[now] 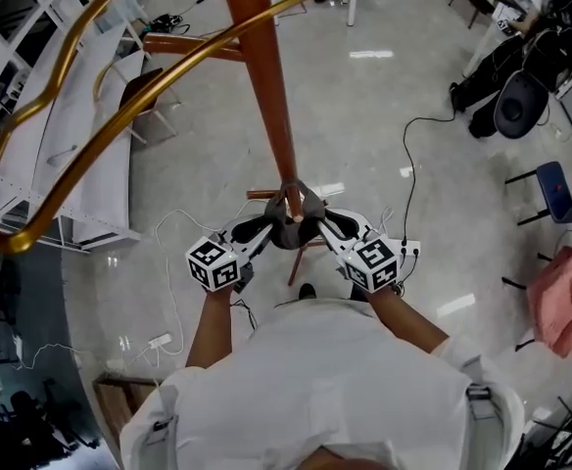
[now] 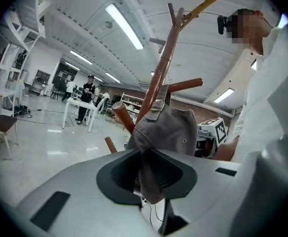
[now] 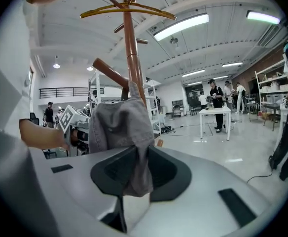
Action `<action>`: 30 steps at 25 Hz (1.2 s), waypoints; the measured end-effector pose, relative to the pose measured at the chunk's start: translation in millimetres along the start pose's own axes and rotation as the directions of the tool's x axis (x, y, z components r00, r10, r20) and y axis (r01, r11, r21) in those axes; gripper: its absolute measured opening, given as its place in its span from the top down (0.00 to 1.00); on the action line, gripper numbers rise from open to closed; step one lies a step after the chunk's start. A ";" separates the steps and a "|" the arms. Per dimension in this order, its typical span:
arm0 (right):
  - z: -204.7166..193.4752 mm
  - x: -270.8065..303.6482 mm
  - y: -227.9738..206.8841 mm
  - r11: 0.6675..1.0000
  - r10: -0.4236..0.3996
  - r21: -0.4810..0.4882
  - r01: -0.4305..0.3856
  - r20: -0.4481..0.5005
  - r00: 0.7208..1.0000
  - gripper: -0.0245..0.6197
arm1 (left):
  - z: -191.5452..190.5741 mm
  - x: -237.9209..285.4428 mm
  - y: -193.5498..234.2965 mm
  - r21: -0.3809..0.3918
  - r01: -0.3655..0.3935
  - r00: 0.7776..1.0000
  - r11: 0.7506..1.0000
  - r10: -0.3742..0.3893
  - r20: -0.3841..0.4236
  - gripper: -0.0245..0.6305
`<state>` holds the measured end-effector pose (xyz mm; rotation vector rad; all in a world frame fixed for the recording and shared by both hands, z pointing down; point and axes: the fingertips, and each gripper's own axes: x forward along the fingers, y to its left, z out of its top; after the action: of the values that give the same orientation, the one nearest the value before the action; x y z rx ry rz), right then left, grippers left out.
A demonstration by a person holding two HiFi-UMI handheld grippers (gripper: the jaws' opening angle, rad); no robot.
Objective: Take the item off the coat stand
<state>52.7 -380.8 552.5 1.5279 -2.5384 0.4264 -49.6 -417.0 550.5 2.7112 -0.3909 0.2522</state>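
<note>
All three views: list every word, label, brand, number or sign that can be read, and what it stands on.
No readable text in any view.
The left marker cube and the right marker cube: black-and-white square patterns only, no letters or digits.
The grey cap: no print or logo on the sides that show.
Anything further back in the room is too small and blurred to read.
</note>
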 end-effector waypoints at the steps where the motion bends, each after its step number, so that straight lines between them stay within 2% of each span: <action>1: 1.1 -3.8 -2.4 1.000 -0.004 0.002 0.004 0.007 1.000 0.85 | 0.0 -0.4 -0.5 0.003 -0.002 1.000 1.000 0.002 0.002 0.85; 7: 6.8 -38.5 -17.4 1.000 0.010 0.005 -0.010 0.055 0.998 0.87 | 3.8 -2.1 -20.1 -0.011 -0.019 0.998 1.000 0.019 0.066 0.93; 14: 16.2 -62.0 -16.9 0.999 0.053 -0.014 -0.052 0.082 0.995 0.88 | 17.0 -15.6 -39.4 -0.002 -0.078 0.988 0.997 0.078 0.135 0.93; 21: 23.6 -78.0 3.9 0.992 0.120 -0.034 -0.118 0.096 0.988 0.88 | 24.1 -40.6 -71.3 0.025 -0.155 0.975 0.988 0.149 0.165 0.93; 30: 34.9 -91.5 19.7 0.979 0.202 -0.054 -0.197 0.101 0.974 0.88 | 30.7 -64.5 -100.8 0.006 -0.231 0.949 0.973 0.224 0.221 0.93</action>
<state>79.1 -306.2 491.5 1.3190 -2.7768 0.3193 -76.2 -324.9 472.6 2.7325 -0.7719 0.0206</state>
